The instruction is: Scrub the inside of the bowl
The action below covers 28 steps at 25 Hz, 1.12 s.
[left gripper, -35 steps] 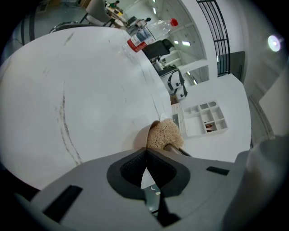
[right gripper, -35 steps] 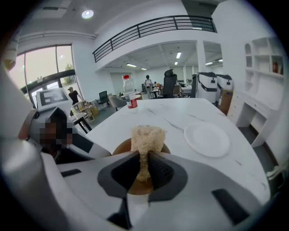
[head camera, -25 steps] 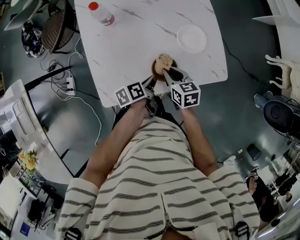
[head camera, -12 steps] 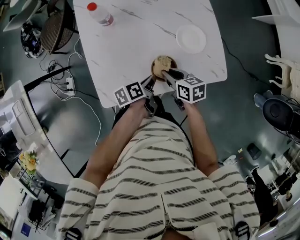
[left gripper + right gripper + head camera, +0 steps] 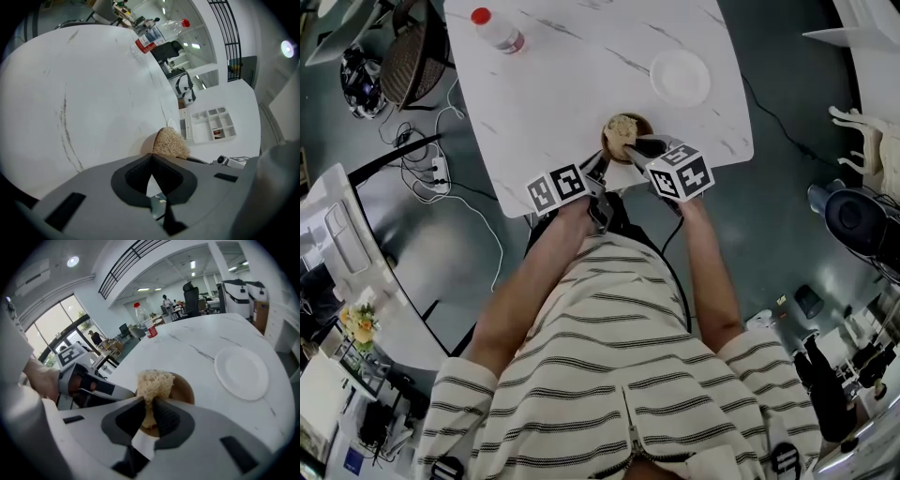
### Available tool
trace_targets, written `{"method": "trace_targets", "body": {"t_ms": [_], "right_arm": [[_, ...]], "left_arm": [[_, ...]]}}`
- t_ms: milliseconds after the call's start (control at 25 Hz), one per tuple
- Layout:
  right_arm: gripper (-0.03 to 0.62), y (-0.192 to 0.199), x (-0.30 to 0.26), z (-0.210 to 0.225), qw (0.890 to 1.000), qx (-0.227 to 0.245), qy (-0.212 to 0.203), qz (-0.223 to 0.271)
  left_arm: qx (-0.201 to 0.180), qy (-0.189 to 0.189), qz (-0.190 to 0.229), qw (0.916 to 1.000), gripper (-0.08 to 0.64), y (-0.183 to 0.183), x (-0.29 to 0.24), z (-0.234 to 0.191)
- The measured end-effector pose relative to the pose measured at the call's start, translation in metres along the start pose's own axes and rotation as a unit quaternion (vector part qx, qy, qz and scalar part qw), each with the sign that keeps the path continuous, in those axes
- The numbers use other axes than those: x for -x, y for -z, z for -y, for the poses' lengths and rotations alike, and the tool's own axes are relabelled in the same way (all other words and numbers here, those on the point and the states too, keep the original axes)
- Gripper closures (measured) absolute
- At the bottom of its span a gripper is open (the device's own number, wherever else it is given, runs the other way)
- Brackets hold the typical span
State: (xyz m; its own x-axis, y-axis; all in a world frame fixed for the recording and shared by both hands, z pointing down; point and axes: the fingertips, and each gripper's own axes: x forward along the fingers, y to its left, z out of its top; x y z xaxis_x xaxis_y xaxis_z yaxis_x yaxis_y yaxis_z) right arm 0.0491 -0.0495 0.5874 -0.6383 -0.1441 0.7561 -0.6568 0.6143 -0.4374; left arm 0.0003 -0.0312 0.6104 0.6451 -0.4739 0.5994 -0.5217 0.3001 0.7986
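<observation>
A brown bowl stands near the front edge of the white marble table. A beige fibrous scrubber sits inside it. My right gripper is shut on the scrubber and presses it into the bowl. From the left, my left gripper is shut on the bowl's near rim. In the left gripper view the bowl shows edge-on just past my left gripper, with the scrubber bulging above it. The bowl's bottom is hidden.
A white plate lies on the table just behind and right of the bowl. A clear bottle with a red cap lies at the far left corner. The table's front edge runs under both grippers. Cables and chairs are on the floor to the left.
My right gripper has shifted a little up and to the right and turned, dragging the scrubber slightly within the bowl. The left gripper and the bowl have stayed put.
</observation>
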Motion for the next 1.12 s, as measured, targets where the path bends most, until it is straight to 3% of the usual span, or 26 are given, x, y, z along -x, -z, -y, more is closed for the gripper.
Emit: {"method": "trace_targets", "body": {"t_ms": [360, 760, 960, 1120], "right_arm": [[0.531, 0.005, 0.001, -0.006, 0.986, 0.142, 0.041, -0.08], [0.531, 0.014, 0.007, -0.006, 0.927, 0.339, 0.075, -0.139], [0.531, 0.015, 0.011, -0.003, 0.904, 0.395, 0.099, -0.132], [0.531, 0.012, 0.009, 0.0, 0.893, 0.417, 0.127, -0.109]], "left_arm": [[-0.004, -0.004, -0.001, 1.0, 0.554, -0.002, 0.0, 0.001], [-0.007, -0.004, -0.003, 1.0, 0.554, -0.003, 0.001, 0.004], [-0.009, -0.004, -0.003, 0.9999, 0.554, -0.002, 0.0, 0.006], [-0.01, -0.004, 0.0, 0.9999, 0.554, -0.005, 0.0, 0.005]]}}
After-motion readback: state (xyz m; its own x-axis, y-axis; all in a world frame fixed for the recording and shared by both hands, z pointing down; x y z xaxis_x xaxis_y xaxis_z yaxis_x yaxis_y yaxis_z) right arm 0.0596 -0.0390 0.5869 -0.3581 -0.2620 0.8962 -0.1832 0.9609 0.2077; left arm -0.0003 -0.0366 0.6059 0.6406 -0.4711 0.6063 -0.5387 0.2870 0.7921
